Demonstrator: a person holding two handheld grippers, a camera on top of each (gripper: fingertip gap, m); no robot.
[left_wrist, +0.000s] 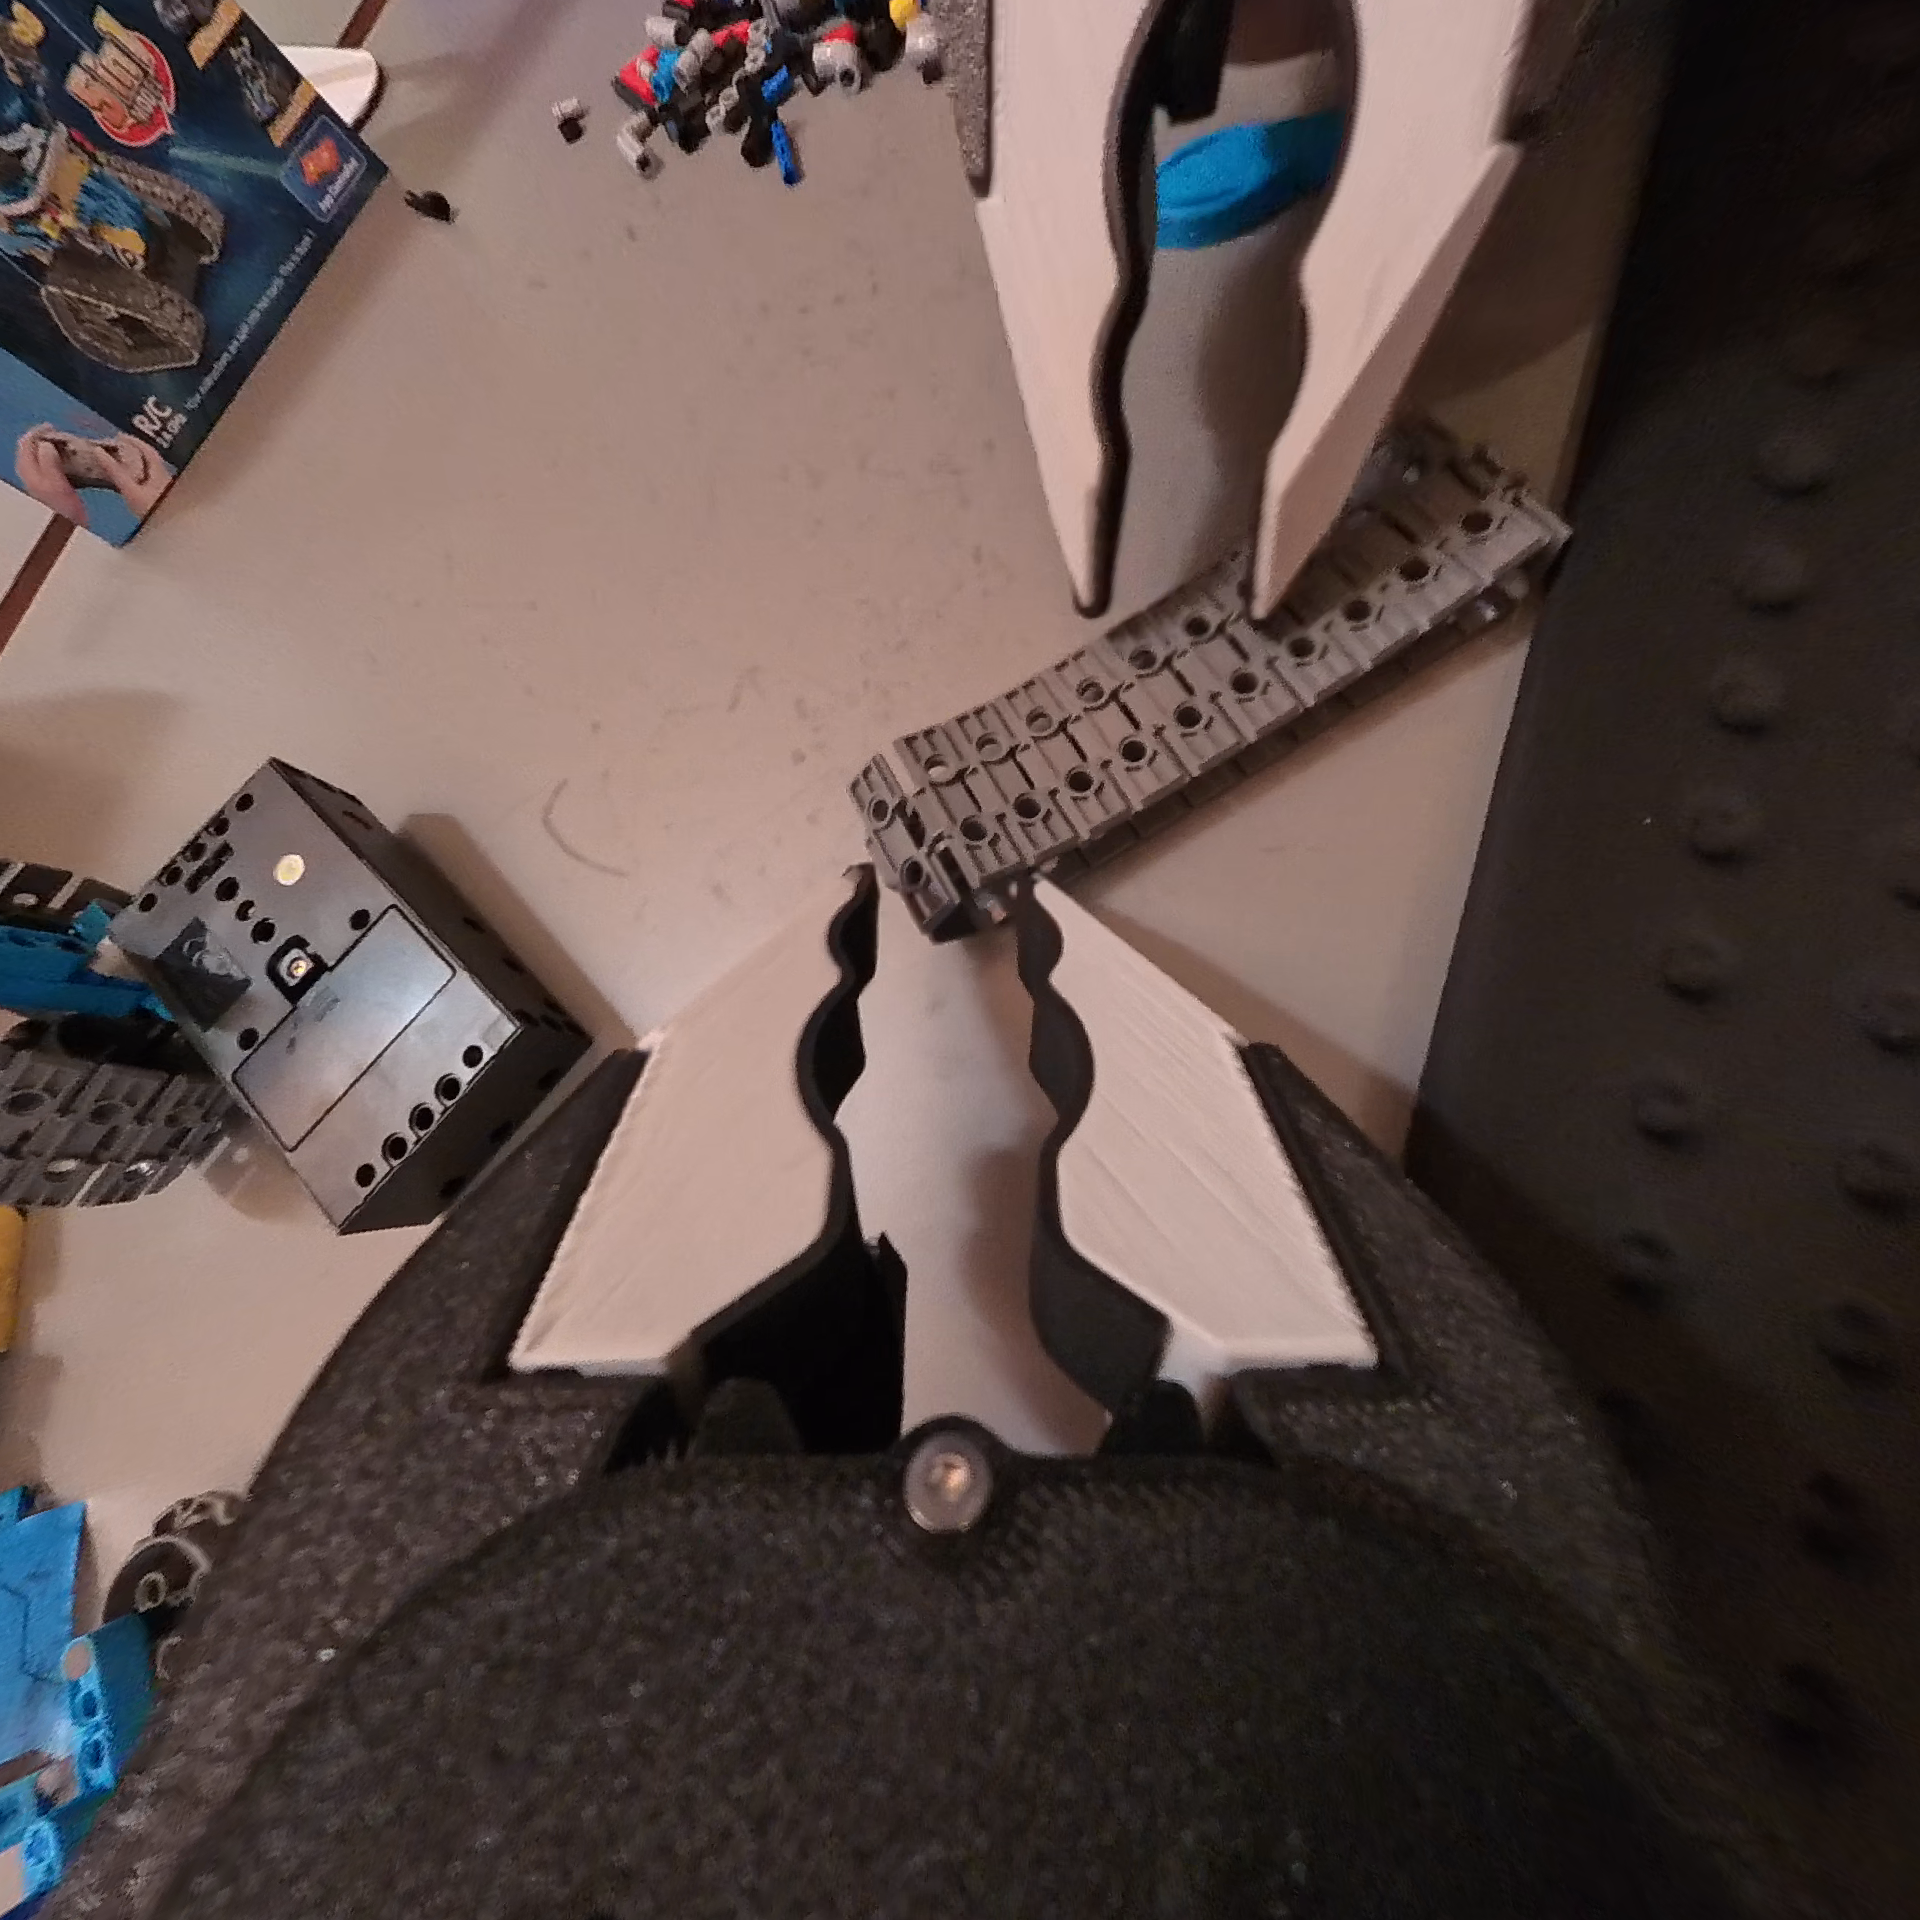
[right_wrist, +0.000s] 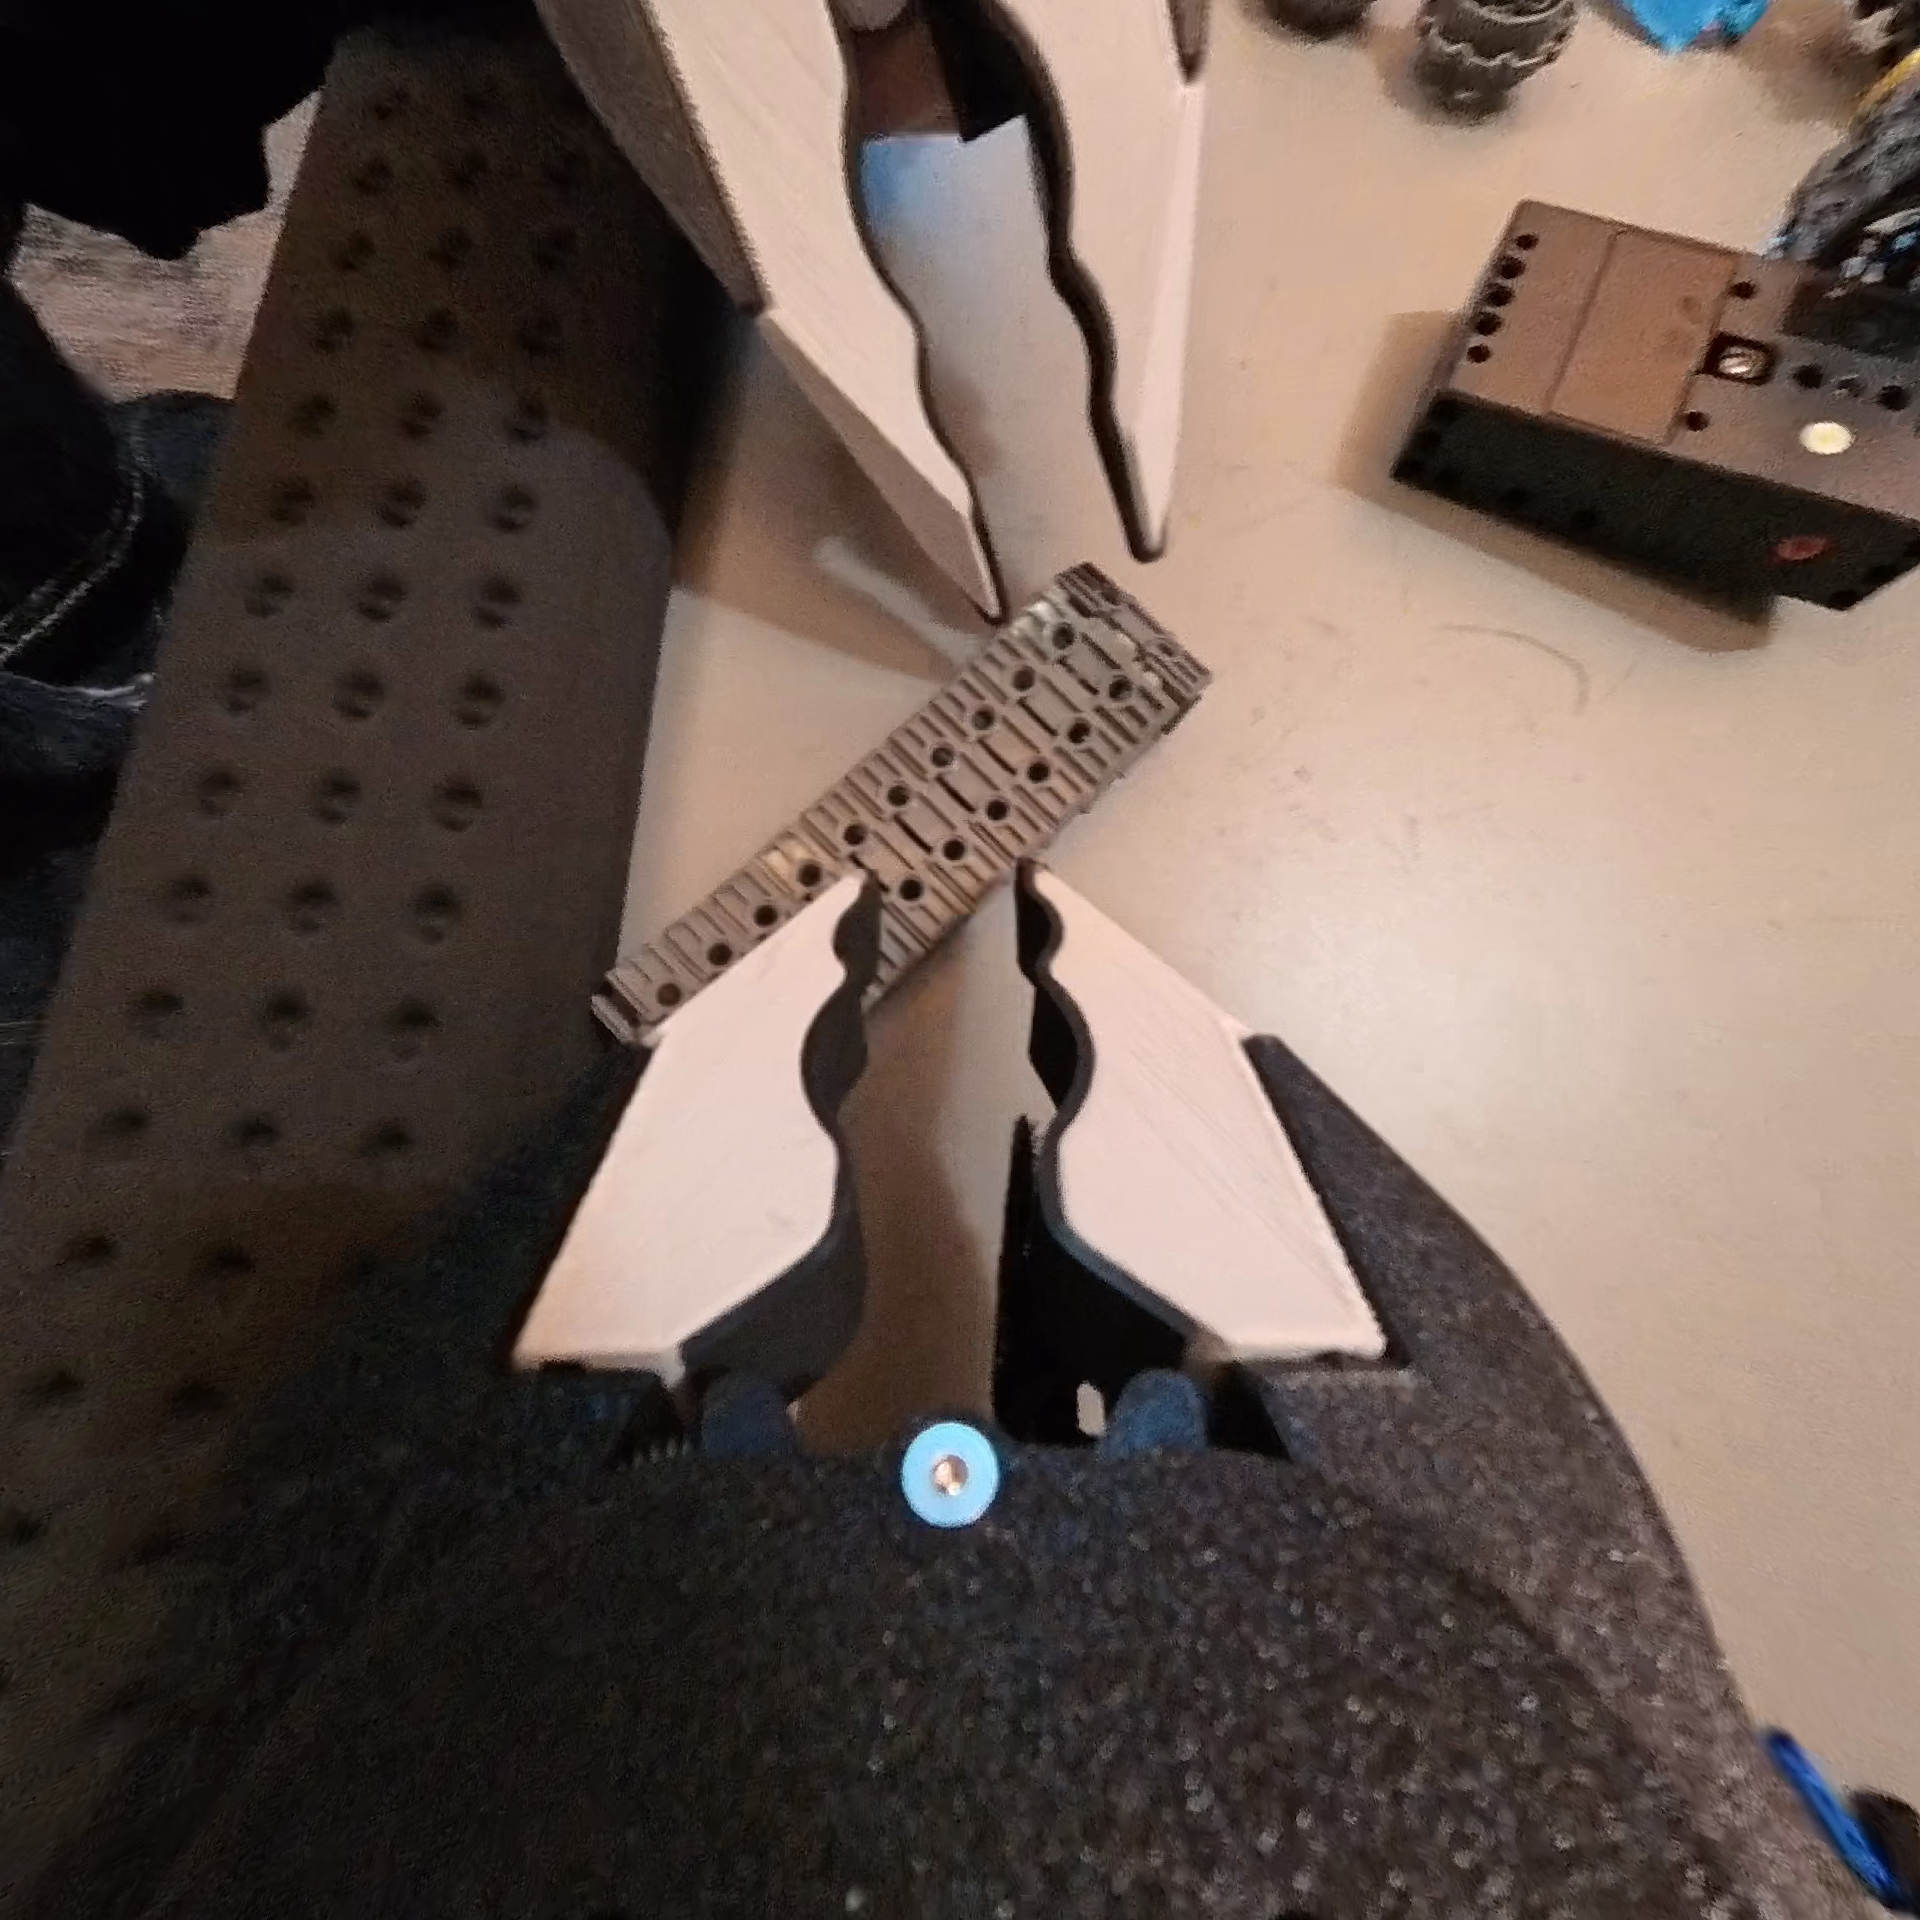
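Observation:
A grey toy track strip (left_wrist: 1164, 717) of linked plates with holes lies flat on the beige table (left_wrist: 623, 520). My left gripper (left_wrist: 945, 888) is open, and the strip's near end sits between its fingertips. My right gripper (left_wrist: 1174, 608) comes in from the far side, open, with one fingertip on the strip's far part. In the right wrist view the strip (right_wrist: 966, 790) runs diagonally. My right gripper (right_wrist: 943, 883) is open over its near half. My left gripper (right_wrist: 1065, 582) is open at the strip's far end.
A black block with holes (left_wrist: 332, 997) lies left of the strip and also shows in the right wrist view (right_wrist: 1662, 447). A dark dimpled panel (left_wrist: 1714, 935) borders the table edge. A printed toy box (left_wrist: 156, 239) and a pile of small pieces (left_wrist: 748, 73) lie farther off. Tip to tip, the grippers are about 7 cm apart.

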